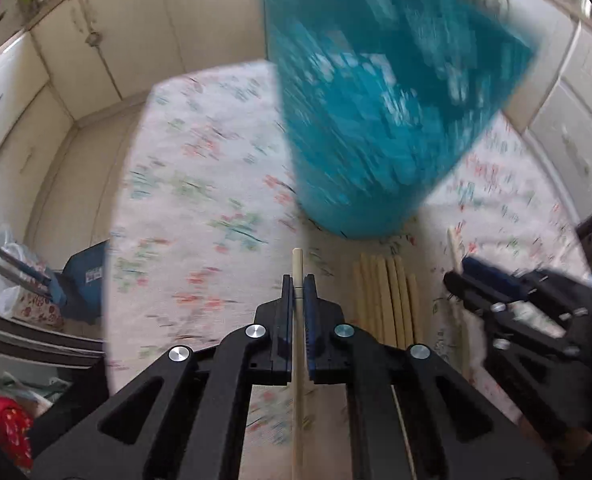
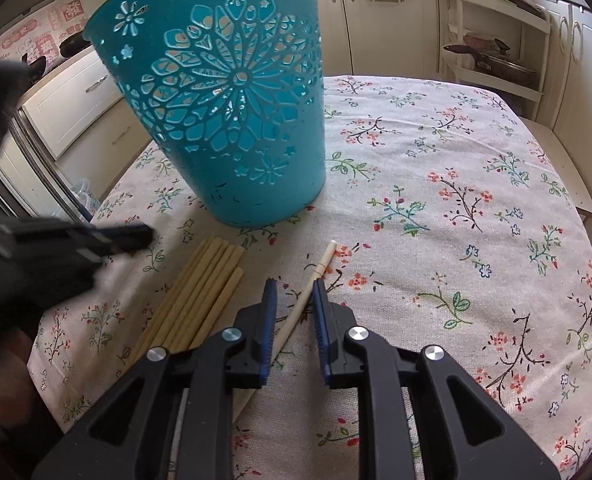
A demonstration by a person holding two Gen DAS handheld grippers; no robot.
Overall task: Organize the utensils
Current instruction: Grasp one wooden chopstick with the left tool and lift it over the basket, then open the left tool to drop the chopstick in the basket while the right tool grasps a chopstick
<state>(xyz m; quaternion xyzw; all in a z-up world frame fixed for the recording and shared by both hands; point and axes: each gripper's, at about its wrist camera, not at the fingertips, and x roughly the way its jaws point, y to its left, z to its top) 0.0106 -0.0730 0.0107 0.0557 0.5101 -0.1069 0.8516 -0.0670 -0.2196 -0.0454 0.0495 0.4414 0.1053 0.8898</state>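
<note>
Left gripper [image 1: 298,286] is shown closed on a single chopstick [image 1: 298,268], which is pinched near its upper end between the blue pads so that the tip projects just beyond the fingertips and the shaft runs back under the jaws; the hold near one end is judged to suit lowering the stick end-first into the basket [image 1: 376,112]. The view from this wrist is smeared, so fine detail of the basket wall cannot be read there. Right gripper [image 2: 293,292] is seen with its jaws parted, a second, paler chopstick [image 2: 316,276] lying on the cloth between the pads; no pad is seen pressing on it, so it is taken as not gripped. Just to the left of that stick a bundle [image 2: 203,292] of chopsticks is laid side by side on the tablecloth [image 2: 456,200], roughly parallel and pointing toward the basket, an arrangement judged to let one stick be taken at a time. The teal basket, pierced with a flower pattern, stands upright on the cloth just beyond the bundle, near both grippers, where it is presumably placed as the receptacle. Cabinets [image 2: 376,20] are visible behind the table.
</note>
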